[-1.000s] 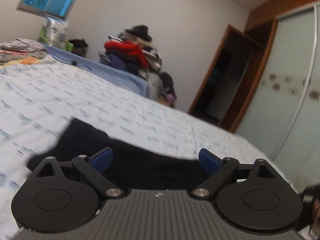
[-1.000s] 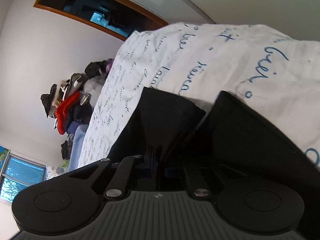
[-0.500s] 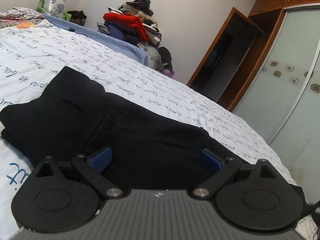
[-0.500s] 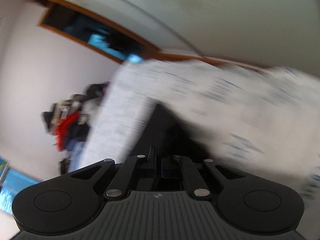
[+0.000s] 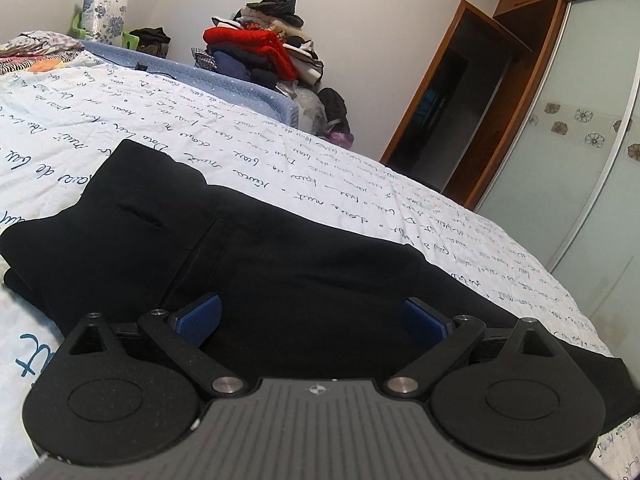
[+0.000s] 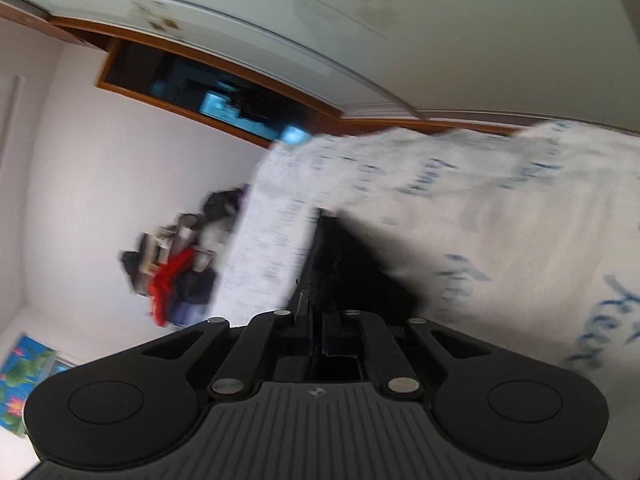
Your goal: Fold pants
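the black pants (image 5: 248, 248) lie on the bed (image 5: 304, 160), filling the lower middle of the left view, with one end bunched at the left edge. the left gripper (image 5: 312, 318) sits low over them at the bottom of the frame. its two blue pads (image 5: 198, 316) are far apart and the cloth shows between them, but they do not seem to press on it. in the right view, which is blurry and turned on its side, the right gripper (image 6: 316, 332) is at the bottom middle with its jaws pressed together. a thin edge of the pants (image 6: 344, 264) runs right into them, so it looks clamped on that edge. the step now seems to be bringing one part of the pants over another. to do it well, the right gripper should keep hold and carry its edge flat and slow, so the cloth does not twist. the left gripper should pinch a matching edge before any pull, so both sides go together. line up the edges, then lay them down softly. the pile of clothes (image 5: 260, 48) at the top is far away and not in the way.
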A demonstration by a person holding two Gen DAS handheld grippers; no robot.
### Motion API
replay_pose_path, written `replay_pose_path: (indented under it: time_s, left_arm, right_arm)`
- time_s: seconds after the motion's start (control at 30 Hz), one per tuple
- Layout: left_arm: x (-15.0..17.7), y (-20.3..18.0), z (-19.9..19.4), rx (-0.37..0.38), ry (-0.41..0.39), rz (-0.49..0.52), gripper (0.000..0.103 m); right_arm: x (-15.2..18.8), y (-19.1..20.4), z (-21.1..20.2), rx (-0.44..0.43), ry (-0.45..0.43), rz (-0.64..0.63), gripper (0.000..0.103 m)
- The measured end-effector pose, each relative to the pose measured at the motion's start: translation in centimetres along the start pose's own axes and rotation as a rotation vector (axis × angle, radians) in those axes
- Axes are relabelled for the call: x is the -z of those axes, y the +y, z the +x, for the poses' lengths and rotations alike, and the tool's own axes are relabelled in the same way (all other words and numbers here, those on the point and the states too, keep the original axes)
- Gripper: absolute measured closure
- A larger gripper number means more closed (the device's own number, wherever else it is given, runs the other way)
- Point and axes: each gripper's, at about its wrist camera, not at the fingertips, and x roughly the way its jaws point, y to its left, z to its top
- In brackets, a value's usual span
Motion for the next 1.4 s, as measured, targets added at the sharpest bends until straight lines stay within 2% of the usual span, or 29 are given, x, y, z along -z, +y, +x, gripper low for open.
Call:
replay_pose_path:
  time_s: [0.03, 0.07, 0.13, 0.27, 0.37, 0.4, 0.5, 0.57, 0.6, 0.67, 0.7, 0.77, 0.8, 0.83, 0.87, 0.9, 0.93, 1.0, 1.07, 1.13, 1.2, 1.23, 1.27, 1.33, 1.4]
  left_arm:
    - [-0.1, -0.1, 0.0, 0.001, 0.002, 0.0, 0.004]
    - [-0.1, -0.1, 0.0, 0.001, 0.003, 0.0, 0.004]
    - [-0.1, -0.4, 0.1, -0.003, 0.004, 0.003, 0.003]
    - [0.0, -0.3, 0.1, -0.004, 0.004, 0.004, 0.003]
    - [0.0, -0.3, 0.1, 0.003, 0.0, -0.005, 0.003]
    - [0.0, -0.3, 0.1, 0.004, -0.001, -0.007, 0.003]
    - [0.1, -0.2, 0.1, 0.003, -0.001, -0.006, 0.003]
    - [0.1, 0.0, 0.0, 0.006, -0.003, -0.011, 0.003]
    - [0.0, 0.0, 0.0, 0.008, -0.004, -0.013, 0.003]
    - [0.0, 0.0, -0.1, 0.003, -0.007, -0.013, 0.003]
    - [-0.1, -0.2, -0.2, -0.008, -0.007, -0.006, 0.003]
    - [-0.2, -1.1, -0.8, -0.056, -0.021, 0.01, 0.005]
    - [-0.3, -1.9, -1.2, -0.068, -0.031, 0.025, 0.004]
    - [-0.3, -2.8, -1.6, -0.048, -0.038, 0.049, 0.004]
    - [-0.2, -3.7, -1.9, -0.019, -0.044, 0.076, 0.004]
    - [-0.2, -4.7, -2.2, 0.008, -0.051, 0.106, 0.004]
    - [-0.1, -5.7, -2.4, 0.038, -0.053, 0.13, 0.003]
    - [0.4, -7.3, -2.3, 0.111, -0.03, 0.139, 0.003]
    - [1.2, -8.8, -1.9, 0.164, -0.006, 0.157, 0.003]
    - [2.2, -9.7, -1.5, 0.181, 0.018, 0.194, 0.003]
    - [3.3, -10.1, -0.3, 0.157, 0.111, 0.249, 0.004]
    - [3.9, -10.2, 0.4, 0.139, 0.173, 0.28, 0.004]
    - [4.3, -10.2, 0.7, 0.133, 0.192, 0.309, 0.004]
    - [4.0, -10.0, 0.7, 0.151, 0.191, 0.293, 0.001]
    - [4.1, -9.7, 1.0, 0.155, 0.195, 0.284, 0.001]
  right_arm:
    - [0.1, -1.2, 0.5, 0.03, 0.019, 0.016, 0.103]
    - [0.1, -2.1, 0.7, 0.007, 0.019, 0.037, 0.103]
    - [-0.1, -1.6, 0.3, -0.01, 0.005, 0.037, 0.099]
    - [-0.5, 0.3, -0.7, -0.059, -0.011, -0.01, 0.099]
    - [-0.4, -1.9, 0.6, 0.033, 0.054, 0.008, 0.103]
    - [-0.3, -2.7, 0.5, -0.024, 0.042, 0.018, 0.102]
    - [-0.8, -2.5, -0.5, -0.039, 0.051, 0.079, 0.093]
    - [-0.9, -2.0, -2.3, -0.011, -0.026, 0.071, 0.087]
    - [-0.8, -1.7, -3.3, 0.01, -0.081, 0.061, 0.08]
    - [0.0, -0.8, -5.2, 0.024, -0.196, 0.055, 0.077]
    - [0.5, -0.2, -5.5, 0.015, -0.214, 0.039, 0.076]
    - [1.9, 2.2, -5.3, -0.01, -0.186, -0.053, 0.076]
    - [2.9, 3.9, -4.9, -0.024, -0.158, -0.117, 0.076]
    - [4.2, 5.7, -3.9, -0.052, -0.101, -0.182, 0.075]
    - [5.6, 7.5, -2.3, -0.079, -0.007, -0.246, 0.071]
    - [7.1, 9.3, -0.4, -0.098, 0.096, -0.309, 0.061]
    - [8.8, 11.0, 1.7, -0.111, 0.191, -0.371, 0.056]
    - [12.4, 13.5, 6.0, -0.134, 0.332, -0.442, 0.055]
    - [15.1, 14.5, 9.8, -0.143, 0.479, -0.433, 0.055]
    - [17.5, 14.5, 13.0, -0.15, 0.627, -0.354, 0.053]
    - [19.7, 13.8, 15.0, -0.152, 0.76, -0.298, 0.053]
    - [20.3, 13.4, 14.7, -0.171, 0.752, -0.296, 0.054]
    - [20.4, 13.3, 13.9, -0.198, 0.726, -0.309, 0.055]
    - [19.8, 13.2, 13.7, -0.189, 0.742, -0.321, 0.059]
    - [19.2, 12.8, 13.7, -0.188, 0.751, -0.275, 0.059]
